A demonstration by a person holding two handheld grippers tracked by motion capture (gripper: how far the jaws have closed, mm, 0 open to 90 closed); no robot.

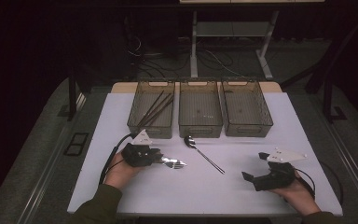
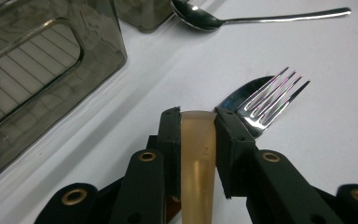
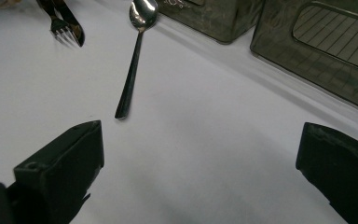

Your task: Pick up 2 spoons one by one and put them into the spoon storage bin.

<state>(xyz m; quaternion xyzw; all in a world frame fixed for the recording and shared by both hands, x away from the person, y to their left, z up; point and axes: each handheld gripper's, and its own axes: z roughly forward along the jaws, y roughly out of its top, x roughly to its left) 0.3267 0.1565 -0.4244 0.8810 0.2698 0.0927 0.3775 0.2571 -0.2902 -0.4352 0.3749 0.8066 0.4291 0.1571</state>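
Observation:
My left gripper point(image 1: 161, 159) rests on the white table point(image 1: 200, 196) at the front left, shut on a metal fork point(image 1: 173, 163) whose tines point right. In the left gripper view, my left gripper point(image 2: 198, 116) has its black pads pressed on a tan-looking strip that seems to be the handle, and the fork's head point(image 2: 265, 100) sticks out past the right jaw. A spoon point(image 1: 206, 159) lies loose mid-table, bowl toward the bins. My right gripper point(image 1: 255, 166) sits at the front right, open and holding nothing. The right gripper view shows the spoon point(image 3: 133, 65) ahead of its wide-apart jaws.
Three smoky see-through bins stand in a row at the table's back: left bin point(image 1: 150, 132) holding several dark sticks point(image 1: 156, 111), middle bin point(image 1: 200, 130), right bin point(image 1: 249, 130). A metal frame and cables stand on the floor behind the table.

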